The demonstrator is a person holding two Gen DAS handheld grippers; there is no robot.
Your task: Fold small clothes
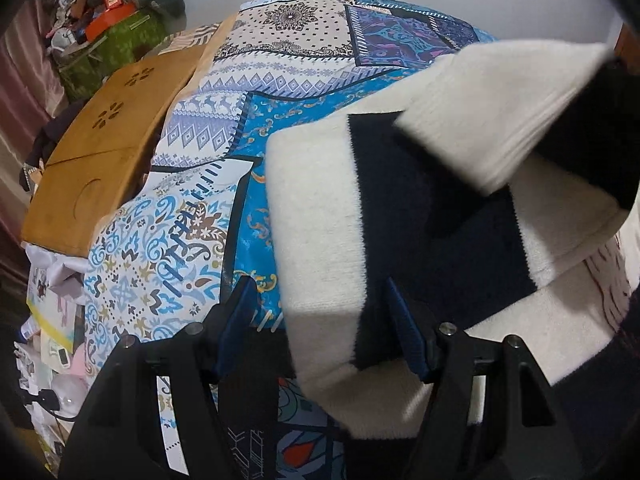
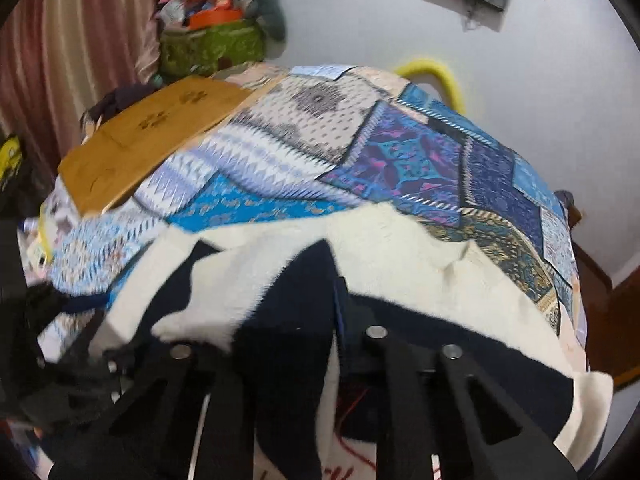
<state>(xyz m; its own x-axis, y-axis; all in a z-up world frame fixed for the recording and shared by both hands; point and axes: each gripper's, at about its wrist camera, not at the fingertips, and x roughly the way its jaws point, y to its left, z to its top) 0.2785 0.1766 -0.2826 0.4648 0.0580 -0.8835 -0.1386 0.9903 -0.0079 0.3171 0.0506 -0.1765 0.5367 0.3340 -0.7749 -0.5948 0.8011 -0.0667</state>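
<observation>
So the sweater (image 1: 320,216), a fuzzy cream one with wide navy stripes, is lying on the patchwork bedspread (image 1: 224,128), taking up the near right part of the bed. In the left wrist view the left gripper (image 1: 324,320) has its blue-padded fingers (image 1: 240,316) spread wide, and the near corner of the sweater sits between them, over the gap rather than pinched. A cream flap of the same sweater is lifted up on the right side of that view, pretty blurry.

Over in the right wrist view the right gripper (image 2: 280,320) has a fold of the sweater (image 2: 420,264) bunched between its fingers, navy stripe plus a bit of cream, and it looks clamped on it.

Off to the left on the bed there's a wooden lap tray (image 1: 104,140) with flower cutouts, and behind it a green basket (image 2: 212,48) piled with stuff near the pink curtain (image 2: 80,40).
</observation>
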